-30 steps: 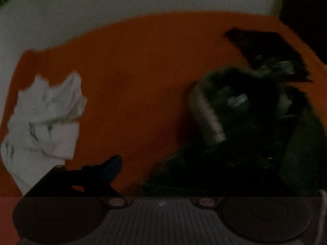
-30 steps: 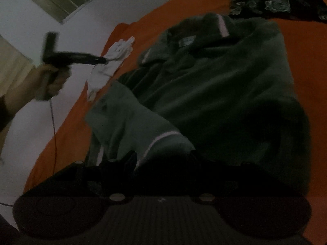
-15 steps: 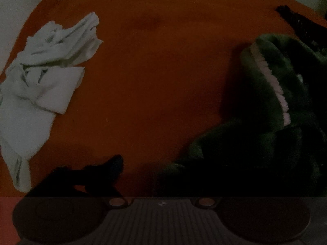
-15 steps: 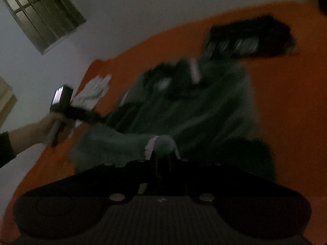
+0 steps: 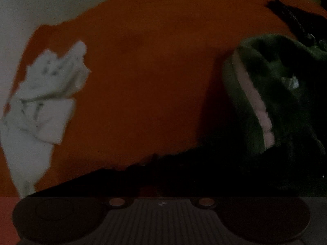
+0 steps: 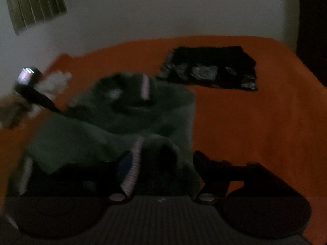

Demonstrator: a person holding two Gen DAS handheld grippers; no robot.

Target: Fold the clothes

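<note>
A dark green fleece jacket (image 6: 130, 122) with a pale pink collar stripe lies half folded on the orange bed; in the left wrist view it (image 5: 271, 106) fills the right side. My right gripper (image 6: 161, 163) has its fingers apart with a fold of the jacket between them. My left gripper (image 6: 51, 106) shows in the right wrist view at the jacket's left edge; in its own view the fingers are lost in dark cloth (image 5: 155, 175), so its state is unclear.
A crumpled white garment (image 5: 43, 106) lies at the left of the orange bedcover (image 5: 147, 77). A folded black patterned garment (image 6: 210, 69) lies at the far side. A white wall and a window (image 6: 34, 2) stand behind the bed.
My left gripper has dropped onto the jacket's edge, and dark cloth now covers its fingers. My right gripper has opened and shifted, and the jacket's fold has come closer to it.
</note>
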